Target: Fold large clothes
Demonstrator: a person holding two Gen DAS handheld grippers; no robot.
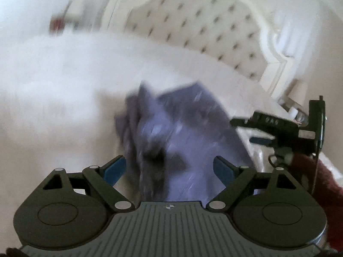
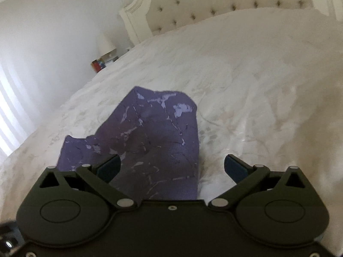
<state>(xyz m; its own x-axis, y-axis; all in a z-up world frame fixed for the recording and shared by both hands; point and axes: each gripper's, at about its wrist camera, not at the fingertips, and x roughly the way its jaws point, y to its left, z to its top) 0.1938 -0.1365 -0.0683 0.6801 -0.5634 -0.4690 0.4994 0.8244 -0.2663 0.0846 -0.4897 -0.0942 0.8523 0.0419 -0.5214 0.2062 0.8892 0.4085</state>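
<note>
White bed [image 2: 246, 68] w/ quilted cover fills both views, tufted headboard [image 2: 214, 2] at far end; purple garment [image 2: 154, 141] w/ pale marks lies rumpled on the cover, toward bed's left side edge in right wrist view; left wrist view blurred, same cloth bunched up just ahead of fingers. Right gripper [image 2: 171, 167] spread wide, holding nothing, left blue pad over the cloth, right pad over bare cover; left gripper [image 1: 169, 167] also wide open, empty, cloth between its pads, touch unclear. Small lamp [image 2: 105, 42] beside bed.
</note>
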